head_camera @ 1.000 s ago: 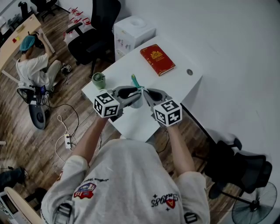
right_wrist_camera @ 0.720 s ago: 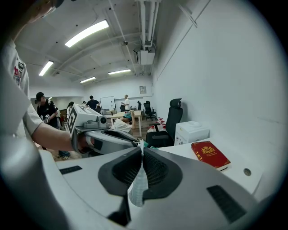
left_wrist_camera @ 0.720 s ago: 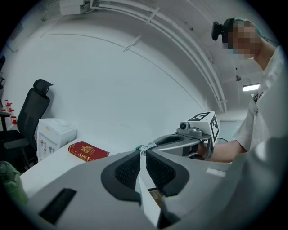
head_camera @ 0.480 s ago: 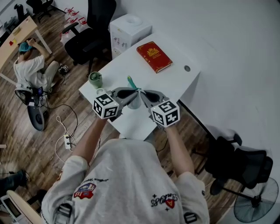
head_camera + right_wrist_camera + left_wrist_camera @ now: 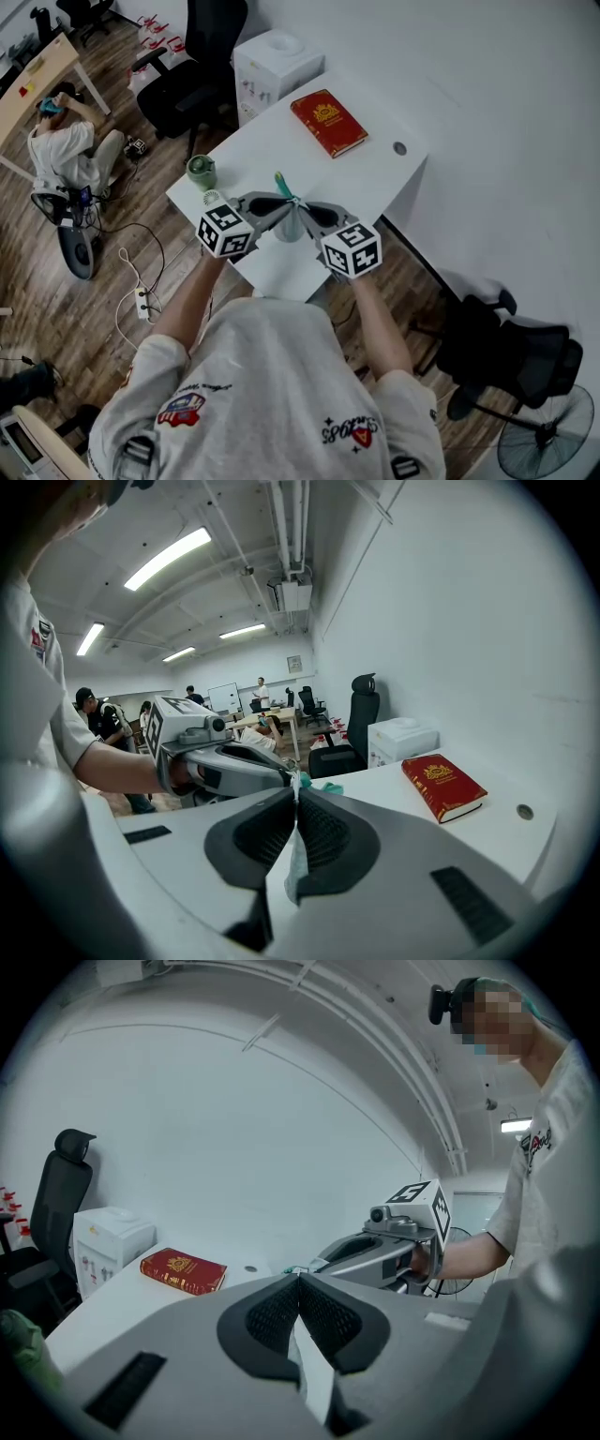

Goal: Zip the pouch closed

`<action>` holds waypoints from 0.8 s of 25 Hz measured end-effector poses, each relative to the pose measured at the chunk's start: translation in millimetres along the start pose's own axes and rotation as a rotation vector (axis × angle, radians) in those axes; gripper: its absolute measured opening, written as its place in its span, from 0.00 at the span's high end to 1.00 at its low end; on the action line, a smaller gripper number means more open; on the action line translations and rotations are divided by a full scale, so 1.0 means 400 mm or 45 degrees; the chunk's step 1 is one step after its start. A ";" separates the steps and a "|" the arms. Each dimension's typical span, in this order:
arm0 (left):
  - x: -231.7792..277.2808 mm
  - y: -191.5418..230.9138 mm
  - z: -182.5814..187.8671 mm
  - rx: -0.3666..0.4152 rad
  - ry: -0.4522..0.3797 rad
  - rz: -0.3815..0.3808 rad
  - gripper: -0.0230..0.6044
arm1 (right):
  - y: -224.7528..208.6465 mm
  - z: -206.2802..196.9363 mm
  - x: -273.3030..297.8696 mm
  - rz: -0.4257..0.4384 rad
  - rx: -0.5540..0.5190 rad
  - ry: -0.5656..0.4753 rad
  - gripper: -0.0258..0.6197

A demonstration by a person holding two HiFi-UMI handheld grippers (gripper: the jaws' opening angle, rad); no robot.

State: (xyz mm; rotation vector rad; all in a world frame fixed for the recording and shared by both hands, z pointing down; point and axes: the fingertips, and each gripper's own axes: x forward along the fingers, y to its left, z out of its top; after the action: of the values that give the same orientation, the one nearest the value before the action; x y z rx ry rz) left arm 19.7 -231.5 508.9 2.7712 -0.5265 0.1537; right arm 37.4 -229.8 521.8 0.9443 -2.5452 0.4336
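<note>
Holding the pouch (image 5: 292,226) up over the white table (image 5: 384,183), between both tools. We have the left gripper (image 5: 287,208) clamped on one edge, with thin pale fabric pinched between its pads, and the right gripper (image 5: 306,214) clamped on the facing edge. The tips almost meet. A teal bit (image 5: 280,182) pokes up past them. The red book (image 5: 328,123) lies further back on the table, and the green cup (image 5: 201,172) is near its left corner.
</note>
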 end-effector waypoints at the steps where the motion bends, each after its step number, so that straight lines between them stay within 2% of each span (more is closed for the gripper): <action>1: 0.000 0.003 -0.005 -0.007 0.002 0.004 0.96 | 0.001 -0.005 0.003 0.005 0.004 0.004 0.94; 7: 0.004 0.015 -0.015 -0.026 0.010 0.022 0.96 | -0.001 -0.013 0.012 0.014 0.023 0.002 0.94; 13: 0.015 0.036 -0.002 -0.016 0.016 0.032 0.96 | -0.019 0.000 0.017 -0.014 0.038 -0.059 0.94; 20: 0.026 0.053 0.017 -0.003 0.031 0.007 0.96 | -0.036 0.021 0.017 -0.039 0.035 -0.107 0.94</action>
State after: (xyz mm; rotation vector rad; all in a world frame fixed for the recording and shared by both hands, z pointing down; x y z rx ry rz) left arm 21.7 -256.2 510.0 2.7621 -0.5282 0.1878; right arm 40.2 -247.5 519.8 1.0305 -2.6025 0.4293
